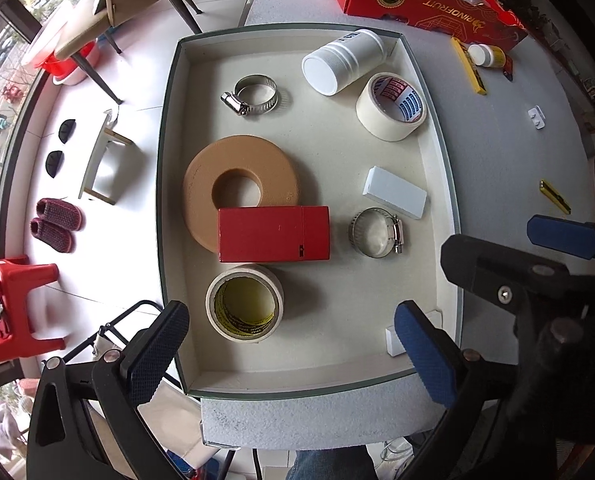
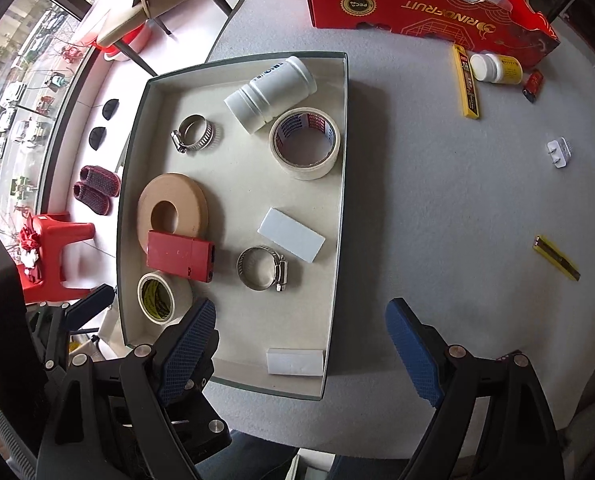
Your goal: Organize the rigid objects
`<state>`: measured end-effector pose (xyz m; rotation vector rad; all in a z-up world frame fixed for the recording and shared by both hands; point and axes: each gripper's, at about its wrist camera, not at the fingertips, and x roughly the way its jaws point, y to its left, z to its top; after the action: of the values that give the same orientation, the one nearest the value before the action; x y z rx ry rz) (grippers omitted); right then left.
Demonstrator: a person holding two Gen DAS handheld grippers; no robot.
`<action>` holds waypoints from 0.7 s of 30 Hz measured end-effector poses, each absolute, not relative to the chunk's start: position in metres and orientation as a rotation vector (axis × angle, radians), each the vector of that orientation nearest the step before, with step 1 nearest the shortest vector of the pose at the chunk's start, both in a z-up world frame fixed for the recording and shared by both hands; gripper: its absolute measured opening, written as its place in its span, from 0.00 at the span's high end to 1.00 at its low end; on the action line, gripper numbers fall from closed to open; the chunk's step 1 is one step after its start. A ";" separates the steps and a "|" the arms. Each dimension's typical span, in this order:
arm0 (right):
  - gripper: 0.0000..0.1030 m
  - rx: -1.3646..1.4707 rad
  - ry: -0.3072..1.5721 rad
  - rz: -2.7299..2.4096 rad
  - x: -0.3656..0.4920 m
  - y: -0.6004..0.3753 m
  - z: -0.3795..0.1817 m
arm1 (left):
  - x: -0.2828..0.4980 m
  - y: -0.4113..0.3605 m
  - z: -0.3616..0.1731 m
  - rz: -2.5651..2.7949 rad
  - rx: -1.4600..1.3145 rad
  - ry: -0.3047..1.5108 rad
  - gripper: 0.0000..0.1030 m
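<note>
Beyond the tray's right rim, my empty, wide-open right gripper point(image 2: 301, 350) was nearer the yellow flat cutter point(image 2: 556, 257) than my open left gripper point(image 1: 291, 354).

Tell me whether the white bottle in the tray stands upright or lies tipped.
Tipped. The white bottle lies on its side on the tray floor, cap end facing the camera, beside the tape roll.

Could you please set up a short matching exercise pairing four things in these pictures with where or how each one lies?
1. red box
2. white bottle
3. yellow utility knife
4. white plug adapter

A. lying on its side in the tray
B. resting partly on the tan ring
C. alone on the grey table, right of the tray
D. beside the small yellow-labelled bottle

Pairs: 1-B, 2-A, 3-D, 4-C
</note>
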<state>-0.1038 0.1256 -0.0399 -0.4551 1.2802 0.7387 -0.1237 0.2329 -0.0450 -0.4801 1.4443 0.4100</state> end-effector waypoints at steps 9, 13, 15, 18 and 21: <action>0.14 -0.415 1.271 0.734 -0.113 0.110 -0.038 | -0.121 0.230 -0.038 0.391 -0.419 1.448 0.00; 0.14 -0.374 1.289 0.704 -0.107 0.089 -0.042 | -0.112 0.206 -0.035 0.356 -0.381 1.468 0.00; 0.14 -0.339 1.307 0.677 -0.098 0.071 -0.046 | -0.105 0.191 -0.035 0.328 -0.352 1.479 0.00; 0.14 -0.283 1.328 0.622 -0.081 0.037 -0.052 | -0.091 0.167 -0.034 0.279 -0.305 1.490 0.00; 0.14 -0.229 1.338 0.549 -0.059 -0.007 -0.059 | -0.073 0.137 -0.034 0.221 -0.257 1.503 0.00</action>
<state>-0.0592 -0.0072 -0.0591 -0.2287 1.3383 0.5491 -0.0732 0.1369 -0.0336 -0.2574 1.5033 0.2206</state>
